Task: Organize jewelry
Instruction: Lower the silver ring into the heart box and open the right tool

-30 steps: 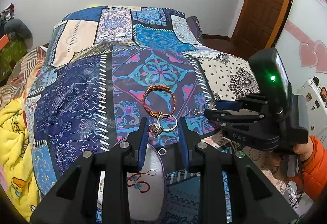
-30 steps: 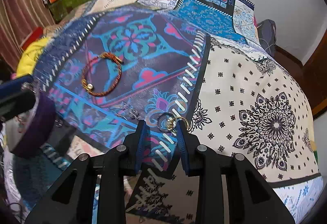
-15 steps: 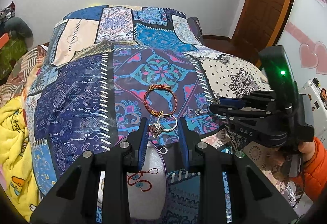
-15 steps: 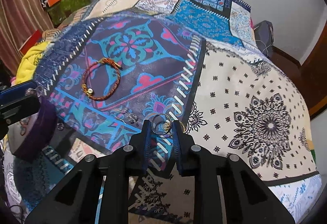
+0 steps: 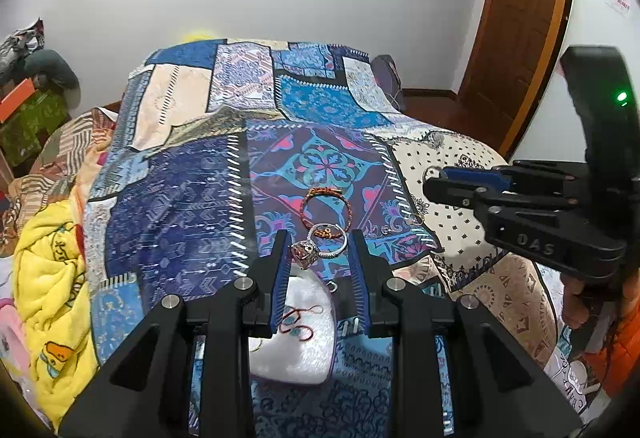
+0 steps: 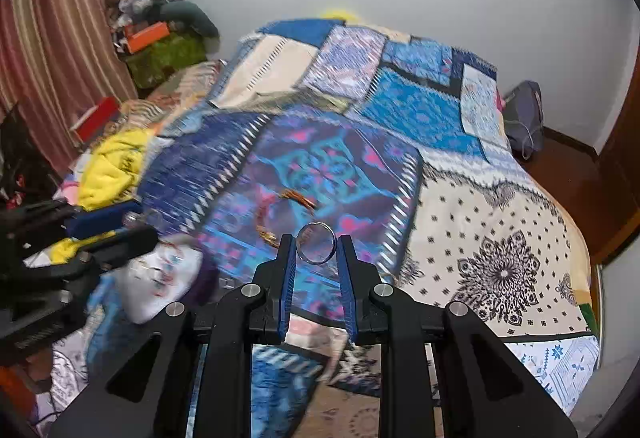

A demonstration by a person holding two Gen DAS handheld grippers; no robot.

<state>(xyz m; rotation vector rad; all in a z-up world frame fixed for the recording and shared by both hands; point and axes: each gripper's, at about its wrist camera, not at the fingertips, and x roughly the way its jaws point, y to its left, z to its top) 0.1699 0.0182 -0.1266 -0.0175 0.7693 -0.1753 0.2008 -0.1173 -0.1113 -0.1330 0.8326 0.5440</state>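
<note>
While the left gripper [image 5: 318, 252] hangs over the patchwork bed [image 5: 180, 198], its jaws pinch a silver ring with a big stone [image 5: 316, 250], held just above the white jewelry pouch [image 5: 304, 338]. Over on the other side, the right gripper [image 6: 317, 250] has its jaws pressed onto a plain silver ring [image 6: 317, 248], lifted clear of the quilt! A braided red-orange bracelet [image 5: 325, 208] lies flat on the purple patch, just beyond both grippers.
</note>
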